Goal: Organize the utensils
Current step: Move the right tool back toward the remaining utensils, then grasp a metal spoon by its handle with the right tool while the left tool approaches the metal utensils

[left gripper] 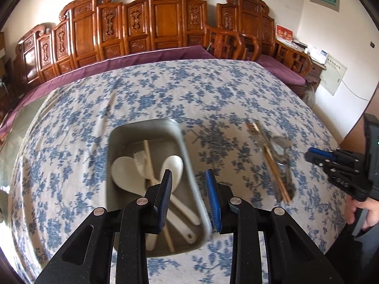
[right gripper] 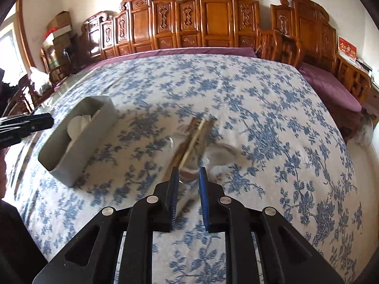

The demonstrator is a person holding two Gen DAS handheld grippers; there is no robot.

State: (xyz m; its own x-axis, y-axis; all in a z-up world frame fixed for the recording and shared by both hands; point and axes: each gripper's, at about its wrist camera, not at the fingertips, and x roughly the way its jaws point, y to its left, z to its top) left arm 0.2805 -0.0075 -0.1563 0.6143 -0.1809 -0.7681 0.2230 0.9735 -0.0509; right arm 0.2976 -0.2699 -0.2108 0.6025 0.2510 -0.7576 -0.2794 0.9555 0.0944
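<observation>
white spoons (left gripper: 151,177) and a chopstick already lie in the grey bin (left gripper: 189,165) under the empty, parted left gripper (left gripper: 189,198), seemingly sorted, while blurred chopsticks (right gripper: 194,139) and a metal spoon (right gripper: 222,153) wait ahead of the right gripper (right gripper: 188,196), also parted, empty, angled down.

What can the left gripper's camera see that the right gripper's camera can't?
Only the left wrist view looks down into the grey bin, showing white spoons and a chopstick inside. Only the right wrist view shows the bin's outer side wall and stacked boxes by the window. Both show the loose chopsticks, the floral tablecloth and carved wooden benches.
</observation>
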